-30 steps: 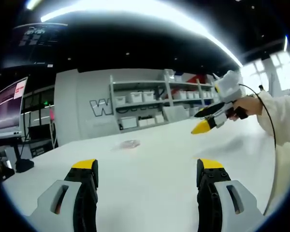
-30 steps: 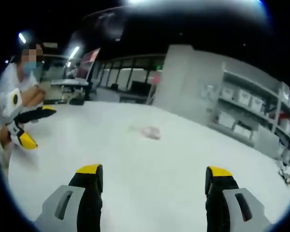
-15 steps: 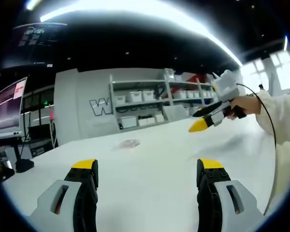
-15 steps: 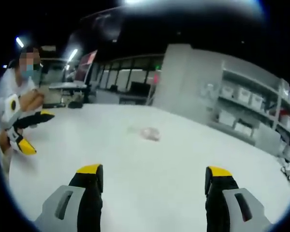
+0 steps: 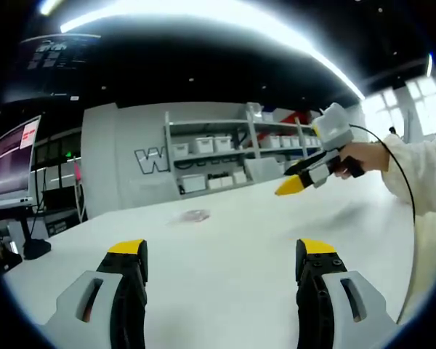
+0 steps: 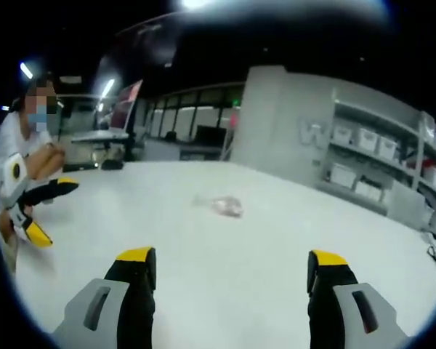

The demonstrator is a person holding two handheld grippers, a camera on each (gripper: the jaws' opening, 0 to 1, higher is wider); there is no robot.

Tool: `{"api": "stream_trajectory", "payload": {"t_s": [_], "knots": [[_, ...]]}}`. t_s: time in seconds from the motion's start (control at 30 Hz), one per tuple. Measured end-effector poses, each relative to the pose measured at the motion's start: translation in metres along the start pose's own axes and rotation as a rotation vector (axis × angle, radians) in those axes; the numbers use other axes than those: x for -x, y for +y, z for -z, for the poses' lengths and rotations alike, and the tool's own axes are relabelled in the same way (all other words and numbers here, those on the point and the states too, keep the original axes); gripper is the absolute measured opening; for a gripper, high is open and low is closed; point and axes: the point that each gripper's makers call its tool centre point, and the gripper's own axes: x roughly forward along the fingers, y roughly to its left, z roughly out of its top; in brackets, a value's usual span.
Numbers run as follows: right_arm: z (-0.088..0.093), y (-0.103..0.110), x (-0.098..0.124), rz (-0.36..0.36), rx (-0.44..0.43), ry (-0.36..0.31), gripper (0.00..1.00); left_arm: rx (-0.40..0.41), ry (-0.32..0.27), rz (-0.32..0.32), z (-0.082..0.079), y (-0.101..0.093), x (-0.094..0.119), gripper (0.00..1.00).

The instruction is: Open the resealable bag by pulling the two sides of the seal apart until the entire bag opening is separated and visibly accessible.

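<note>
A small clear resealable bag [image 5: 193, 216] with something pinkish inside lies flat on the white table [image 5: 225, 247], far ahead of both grippers; in the right gripper view the bag [image 6: 221, 205] rests mid-table. My left gripper [image 5: 221, 251] is open above the table's near part, nothing between its yellow-tipped jaws. My right gripper [image 6: 231, 258] is open too, and holds nothing. The right gripper [image 5: 299, 178] shows in the left gripper view at right, held in a hand, above the table. The left gripper [image 6: 40, 211] appears at the left edge of the right gripper view.
A person in a white sleeve [image 5: 421, 171] holds both tools. Shelves with white bins [image 5: 225, 156] stand behind the table against a grey wall. A monitor [image 5: 14, 156] stands at far left. The table's far edge [image 6: 349, 200] runs before the shelves.
In the left gripper view the right gripper has moved leftward and slightly up. In the right gripper view the scene has shifted a little as that camera turned; the bag lies where it was.
</note>
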Motion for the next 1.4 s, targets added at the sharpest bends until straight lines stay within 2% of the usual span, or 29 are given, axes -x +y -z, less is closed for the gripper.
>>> {"api": "stream_trajectory", "payload": {"t_s": [0.17, 0.4, 1.03, 1.4], "knots": [[-0.001, -0.002, -0.005, 0.005, -0.005, 0.002, 0.86, -0.001, 0.000, 0.000, 0.000, 0.000, 0.000, 0.83], [-0.009, -0.004, -0.009, 0.019, -0.038, -0.038, 0.83, -0.003, 0.000, 0.000, 0.000, 0.000, 0.000, 0.83], [-0.002, -0.009, -0.017, 0.029, -0.019, -0.008, 0.85, -0.010, 0.000, -0.003, 0.001, 0.000, 0.000, 0.83], [-0.006, -0.010, -0.025, 0.033, -0.012, -0.013, 0.85, -0.008, -0.001, -0.003, 0.001, 0.001, 0.000, 0.83]]}}
